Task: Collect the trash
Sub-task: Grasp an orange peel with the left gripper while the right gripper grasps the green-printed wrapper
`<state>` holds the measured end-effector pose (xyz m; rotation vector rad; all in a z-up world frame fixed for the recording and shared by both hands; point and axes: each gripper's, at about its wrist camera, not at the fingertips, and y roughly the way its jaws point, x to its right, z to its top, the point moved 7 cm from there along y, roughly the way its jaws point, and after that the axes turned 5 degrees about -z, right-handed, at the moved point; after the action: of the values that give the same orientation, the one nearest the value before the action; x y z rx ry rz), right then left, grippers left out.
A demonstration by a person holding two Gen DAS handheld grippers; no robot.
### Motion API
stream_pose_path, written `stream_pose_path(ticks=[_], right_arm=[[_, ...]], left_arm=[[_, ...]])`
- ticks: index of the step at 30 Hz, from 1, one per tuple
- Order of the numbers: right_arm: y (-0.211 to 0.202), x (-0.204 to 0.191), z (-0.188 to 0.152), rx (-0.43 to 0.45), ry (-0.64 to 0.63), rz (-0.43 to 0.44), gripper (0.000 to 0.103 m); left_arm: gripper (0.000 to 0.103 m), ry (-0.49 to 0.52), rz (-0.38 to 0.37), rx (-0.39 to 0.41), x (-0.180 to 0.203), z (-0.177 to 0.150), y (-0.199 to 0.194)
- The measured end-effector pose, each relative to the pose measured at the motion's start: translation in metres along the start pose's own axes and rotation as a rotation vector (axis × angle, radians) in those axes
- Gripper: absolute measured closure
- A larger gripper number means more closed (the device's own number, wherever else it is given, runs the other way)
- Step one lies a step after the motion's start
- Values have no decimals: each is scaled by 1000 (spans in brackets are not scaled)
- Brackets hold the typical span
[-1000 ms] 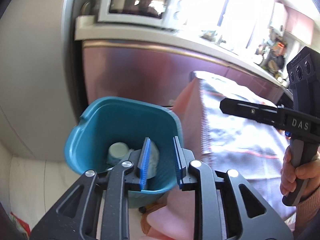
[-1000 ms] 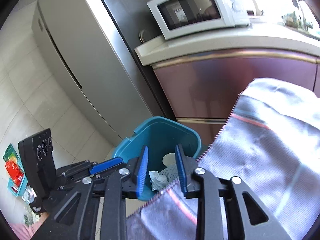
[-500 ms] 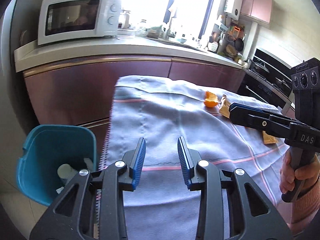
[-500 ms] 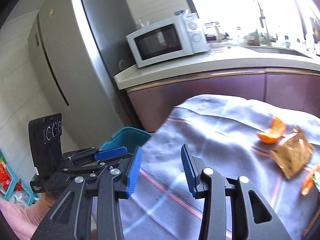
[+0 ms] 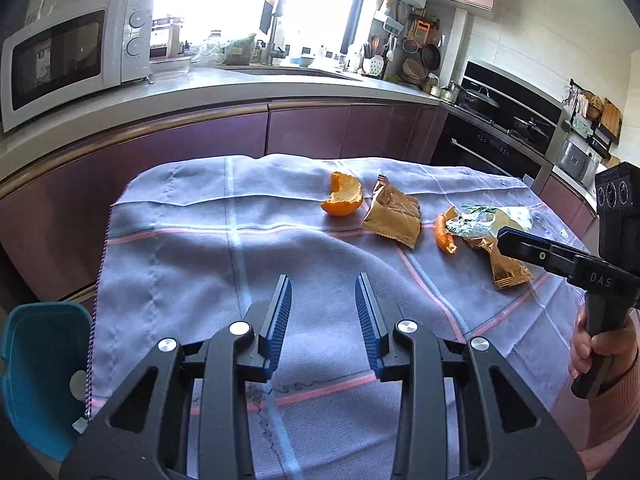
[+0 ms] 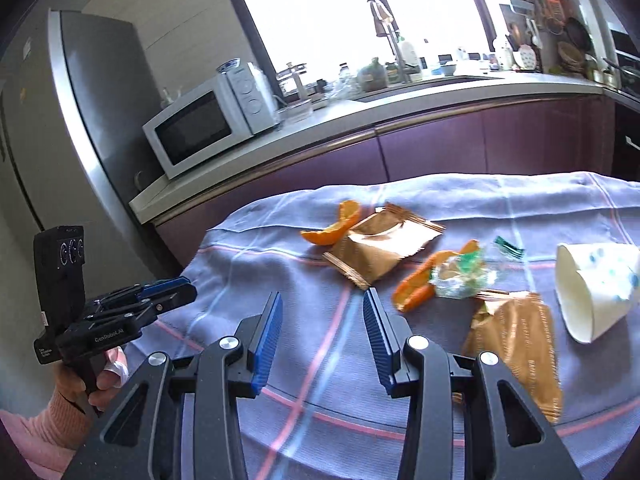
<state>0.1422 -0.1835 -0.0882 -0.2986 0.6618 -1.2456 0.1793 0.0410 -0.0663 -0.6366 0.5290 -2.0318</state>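
1. The trash lies in a loose cluster on the cloth-covered desk (image 5: pixel 200 264), and I take the larger orange peel (image 5: pixel 342 199) as the landmark. It sits nearest the far edge, on the side towards the bin.
2. Just beside the peel, on the side away from the bin, lies a brown wrapper (image 5: pixel 394 216), nearly touching it.
3. Further from the peel on that same side are a smaller peel strip (image 5: pixel 443 233), a crumpled green-and-silver wrapper (image 5: pixel 476 222) over it, and a second brown wrapper (image 5: pixel 506 266).
4. A white paper cup (image 6: pixel 596 288) lies tipped on its side, furthest from the peel; only the right wrist view shows it clearly.
5. The teal bin (image 5: pixel 38 360) stands on the floor off the desk's edge, well apart from the peel, probably so that trash can be dropped in from above. Something pale shows inside it.
6. The left claw (image 5: pixel 323 312) has its jaws apart with nothing between them. It hangs over bare cloth, nearer the person than the peel.
7. The right claw (image 6: pixel 322 326) is also parted and empty, pointing towards the cluster. I judge that both are held open, ready for the next pickup.
8. Each claw is held by a hand in a pink sleeve (image 6: pixel 44 428).
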Motion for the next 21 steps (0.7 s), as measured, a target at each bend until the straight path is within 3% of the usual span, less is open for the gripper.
stream_pose_path(ticks=[10, 21], right_arm=[[0, 66, 5, 16, 106, -127, 60], [19, 84, 20, 3, 163, -111, 58]], left_arm=[[70, -7, -8, -65, 6, 32, 54], [69, -25, 16, -107, 4, 59, 109]])
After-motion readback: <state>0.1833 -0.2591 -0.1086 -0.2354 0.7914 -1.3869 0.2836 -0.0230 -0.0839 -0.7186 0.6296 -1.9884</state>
